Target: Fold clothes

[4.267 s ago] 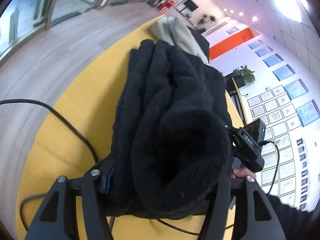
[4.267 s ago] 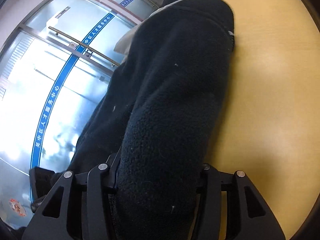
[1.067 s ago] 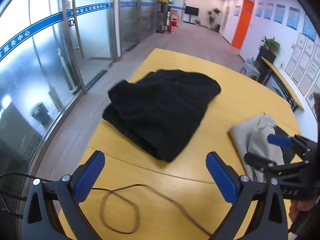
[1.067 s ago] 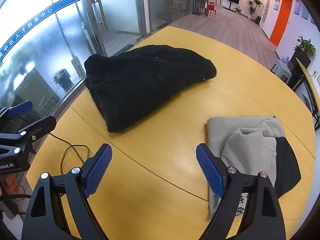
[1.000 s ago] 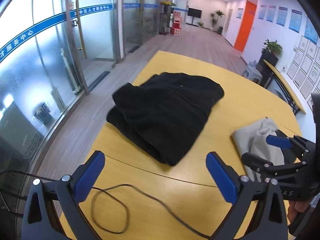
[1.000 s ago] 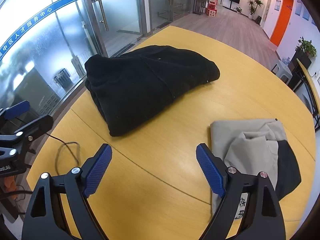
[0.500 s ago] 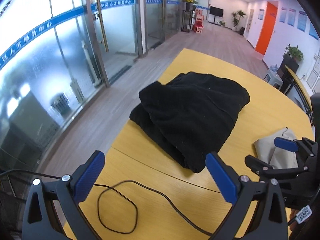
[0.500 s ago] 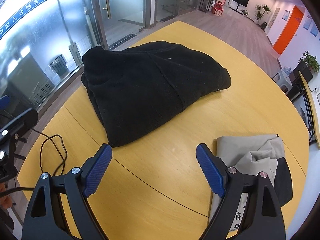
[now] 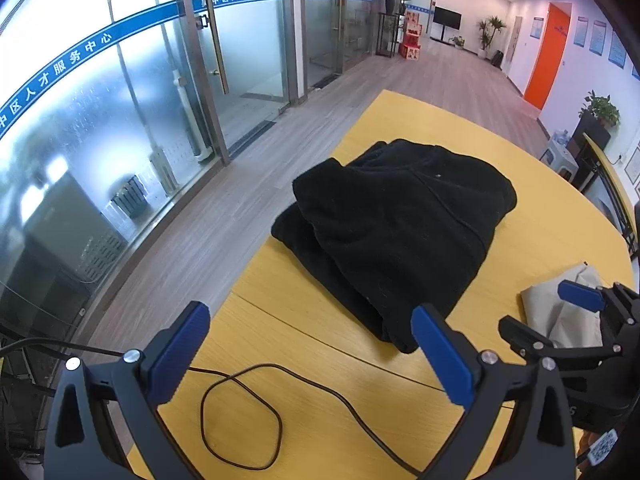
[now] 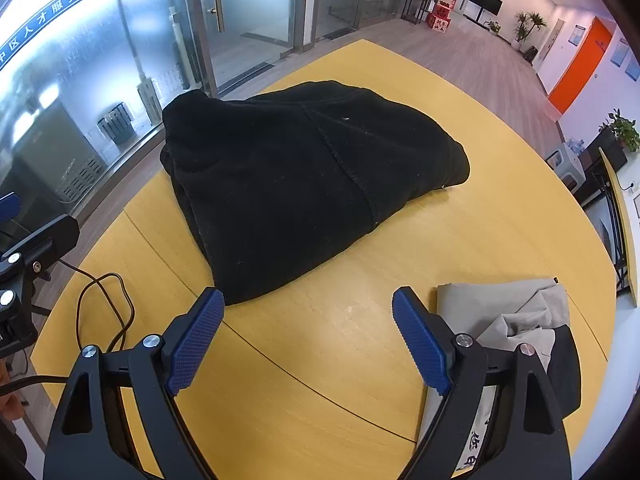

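The black fleece (image 10: 304, 184) lies folded in a thick bundle on the yellow worktop (image 10: 480, 232), toward the far left edge, the side that faces the glass wall (image 9: 120, 120). One end of it overhangs or comes right up to that edge; I cannot tell which. Its near corner points at me, just past my right gripper's left finger.

At the right edge of the worktop lies a beige garment (image 10: 516, 312), loosely folded, with a dark piece (image 10: 564, 368) tucked against its right side. It sits well apart from the fleece, with bare wood between them.

My right gripper (image 10: 308, 336) hangs over the near part of the worktop, jaws spread wide and nothing between the blue pads (image 10: 196, 340). Its right finger covers part of the beige garment's near corner in my view.

My left gripper (image 9: 308, 356) is also released, jaws wide, holding nothing, over the near left corner. Below it a thin black cable (image 9: 240, 412) loops on the worktop. In the left view my right gripper (image 9: 580, 312) shows at the right, in front of the beige garment (image 9: 560, 308), and the fleece (image 9: 400, 232) lies straight ahead
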The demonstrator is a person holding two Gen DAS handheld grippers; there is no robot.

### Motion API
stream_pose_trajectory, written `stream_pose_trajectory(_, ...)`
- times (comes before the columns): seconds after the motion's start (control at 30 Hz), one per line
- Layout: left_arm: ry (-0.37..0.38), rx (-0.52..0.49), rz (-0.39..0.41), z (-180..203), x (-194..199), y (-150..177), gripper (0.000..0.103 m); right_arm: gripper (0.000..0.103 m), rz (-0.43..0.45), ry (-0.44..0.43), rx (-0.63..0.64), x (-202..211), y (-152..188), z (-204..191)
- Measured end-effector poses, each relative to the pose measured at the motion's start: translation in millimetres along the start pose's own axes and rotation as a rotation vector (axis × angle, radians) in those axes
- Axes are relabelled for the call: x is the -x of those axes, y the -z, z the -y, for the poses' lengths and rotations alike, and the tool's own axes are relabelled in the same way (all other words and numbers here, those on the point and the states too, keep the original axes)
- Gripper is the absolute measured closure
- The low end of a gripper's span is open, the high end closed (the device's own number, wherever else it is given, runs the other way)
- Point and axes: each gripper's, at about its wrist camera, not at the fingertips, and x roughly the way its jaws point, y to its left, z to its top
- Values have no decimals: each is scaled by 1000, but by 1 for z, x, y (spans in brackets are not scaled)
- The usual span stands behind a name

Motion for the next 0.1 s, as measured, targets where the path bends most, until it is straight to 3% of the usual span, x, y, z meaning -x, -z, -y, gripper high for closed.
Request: stream_pose_trajectory(0.1, 1, -14, 3, 3, -1, -2, 0, 16, -1, 4, 2, -1, -2, -2)
